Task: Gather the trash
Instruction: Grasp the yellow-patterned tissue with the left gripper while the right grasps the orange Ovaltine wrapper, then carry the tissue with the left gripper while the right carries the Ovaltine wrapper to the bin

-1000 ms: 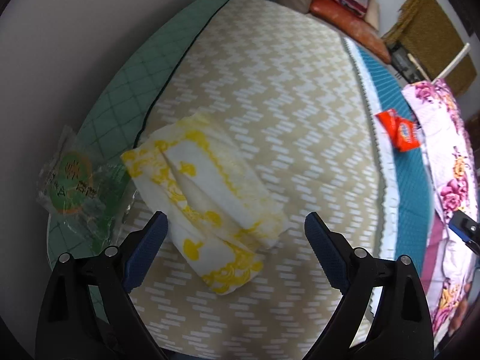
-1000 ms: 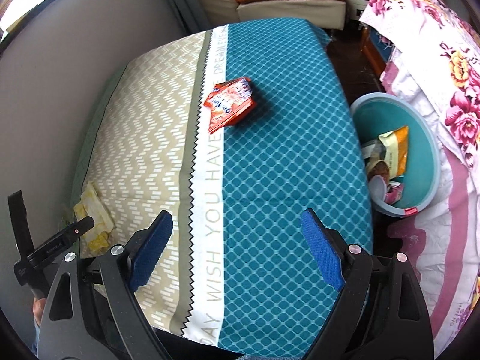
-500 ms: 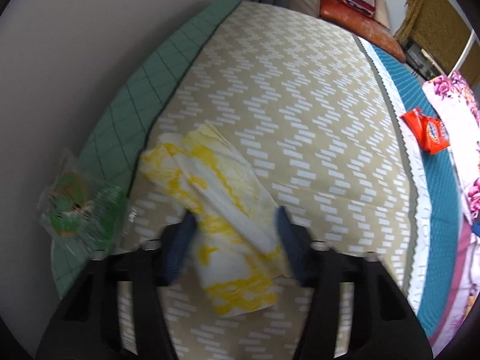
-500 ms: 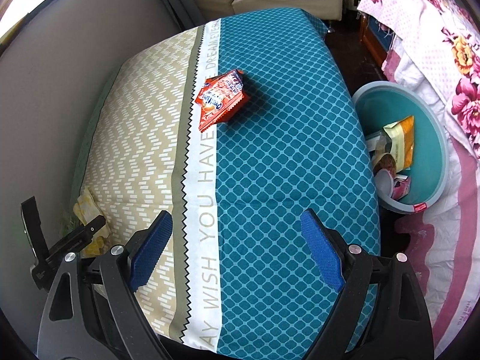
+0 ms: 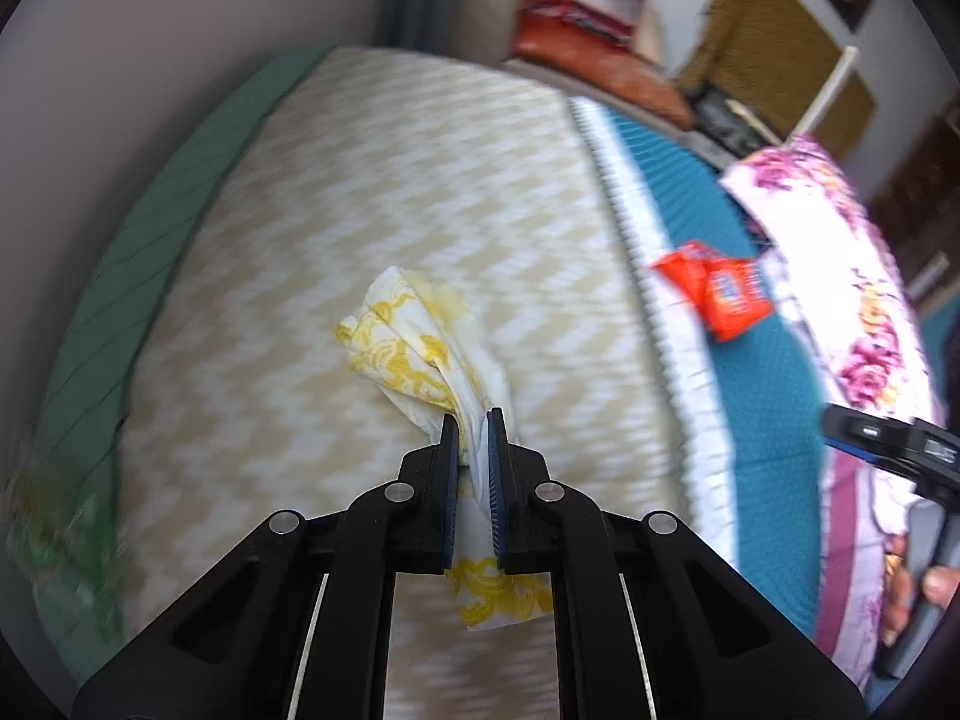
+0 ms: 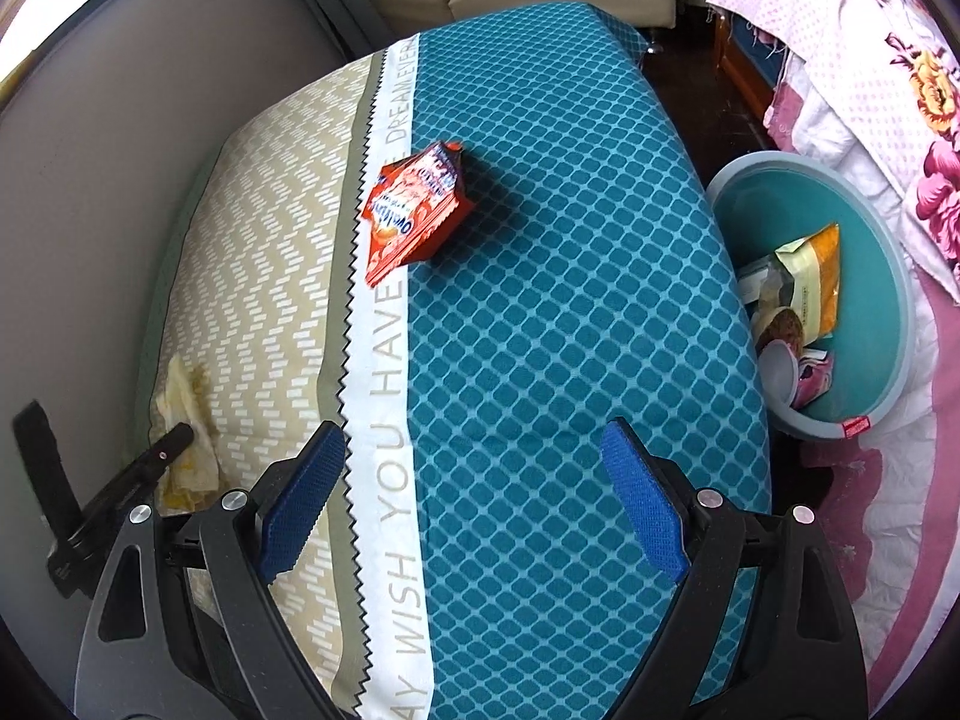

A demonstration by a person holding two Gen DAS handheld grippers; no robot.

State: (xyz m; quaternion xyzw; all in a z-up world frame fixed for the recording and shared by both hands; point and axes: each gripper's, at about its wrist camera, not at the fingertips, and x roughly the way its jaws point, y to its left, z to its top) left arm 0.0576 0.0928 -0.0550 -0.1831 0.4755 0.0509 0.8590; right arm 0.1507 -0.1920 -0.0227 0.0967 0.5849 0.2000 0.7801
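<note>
Your left gripper (image 5: 474, 420) is closed tight on the yellow-and-white wrapper (image 5: 420, 348). The blue pads (image 5: 495, 480) pinch the wrapper at its gathered middle. One end fans out ahead of the fingertips over the beige zigzag section of the bed cover (image 5: 372, 180); the other end sticks out below the pads toward you. Whether the far end touches the cover cannot be told.

Your right gripper (image 6: 474, 480) has its jaws spread wide, with nothing between them. It hangs over the teal diamond section of the cover (image 6: 570, 300), close to the white lettered stripe (image 6: 384, 324) that divides teal from beige.

Locate the remaining trash as follows:
- The orange snack packet (image 6: 417, 210) lies on the cover, straddling the white stripe and the teal section, well ahead of your right gripper. In the left wrist view the same packet (image 5: 720, 294) sits to the right of the held wrapper.
- A clear bag with a green label (image 5: 54, 540) lies at the left edge of the bed, on the green quilted layer; it is blurred.

The round teal basin (image 6: 900, 276) stands on the floor at the right side of the bed, beside the floral blanket (image 6: 870, 60). It already holds a yellow-and-white bag (image 6: 810, 282), a white cup and other small wrappers.

In the right wrist view, your left gripper (image 6: 174, 438) appears at the lower left with the wrapper (image 6: 180, 396) at its tip.
</note>
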